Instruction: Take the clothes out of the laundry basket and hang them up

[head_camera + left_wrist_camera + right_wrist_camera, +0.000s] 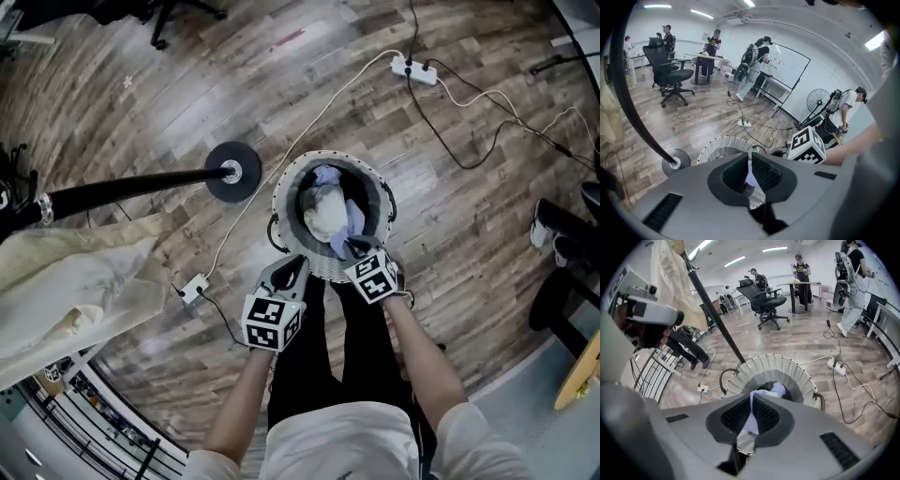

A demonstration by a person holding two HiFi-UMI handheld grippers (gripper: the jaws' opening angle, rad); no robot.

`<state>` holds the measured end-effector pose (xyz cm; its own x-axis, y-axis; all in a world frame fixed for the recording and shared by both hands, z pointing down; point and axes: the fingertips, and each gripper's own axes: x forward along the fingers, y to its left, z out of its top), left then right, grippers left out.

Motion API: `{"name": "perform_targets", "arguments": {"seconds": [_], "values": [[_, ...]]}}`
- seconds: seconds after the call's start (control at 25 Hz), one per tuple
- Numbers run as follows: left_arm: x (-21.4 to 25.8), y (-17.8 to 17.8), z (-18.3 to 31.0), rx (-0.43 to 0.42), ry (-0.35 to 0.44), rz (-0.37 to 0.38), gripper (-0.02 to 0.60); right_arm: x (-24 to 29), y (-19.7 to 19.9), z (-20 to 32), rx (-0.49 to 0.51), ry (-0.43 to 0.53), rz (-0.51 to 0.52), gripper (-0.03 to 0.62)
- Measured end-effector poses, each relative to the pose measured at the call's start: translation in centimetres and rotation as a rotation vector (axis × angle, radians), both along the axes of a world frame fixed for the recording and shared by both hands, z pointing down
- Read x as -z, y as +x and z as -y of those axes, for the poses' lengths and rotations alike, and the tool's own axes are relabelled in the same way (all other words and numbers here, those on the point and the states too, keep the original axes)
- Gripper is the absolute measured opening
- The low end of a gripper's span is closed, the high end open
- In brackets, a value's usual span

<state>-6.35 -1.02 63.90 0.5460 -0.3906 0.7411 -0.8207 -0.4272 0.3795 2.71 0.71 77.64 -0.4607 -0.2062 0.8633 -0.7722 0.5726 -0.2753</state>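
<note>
Right gripper is clamped on the pale blue garment; left gripper has its jaws together (nothing clearly held). Lift straight up, clearing the laundry basket rim.

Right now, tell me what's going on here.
A person stands over a white laundry basket, a hand-held gripper in each hand. The right hand-held gripper is shut on a pale blue garment at the basket's near rim. The left hand-held gripper sits beside it, jaws nearly together; what the pale sliver between them is, I can't tell. A white garment lies in the basket. A cream garment hangs from the stand at left.
</note>
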Motion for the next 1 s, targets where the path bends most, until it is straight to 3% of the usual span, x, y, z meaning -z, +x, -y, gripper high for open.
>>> {"name": "perform_targets", "arguments": {"seconds": [0.4, 1.0], "values": [[7.1, -0.5, -1.9, 0.073, 0.081, -0.009, 0.035, 12.0, -1.4, 3.4, -0.037, 0.157, 0.122, 0.021], [15.8, -4.6, -0.7, 0.208, 0.269, 0.002, 0.035, 34.6, -4.3, 7.7, 0.037, 0.471, 0.355, 0.021]]}}
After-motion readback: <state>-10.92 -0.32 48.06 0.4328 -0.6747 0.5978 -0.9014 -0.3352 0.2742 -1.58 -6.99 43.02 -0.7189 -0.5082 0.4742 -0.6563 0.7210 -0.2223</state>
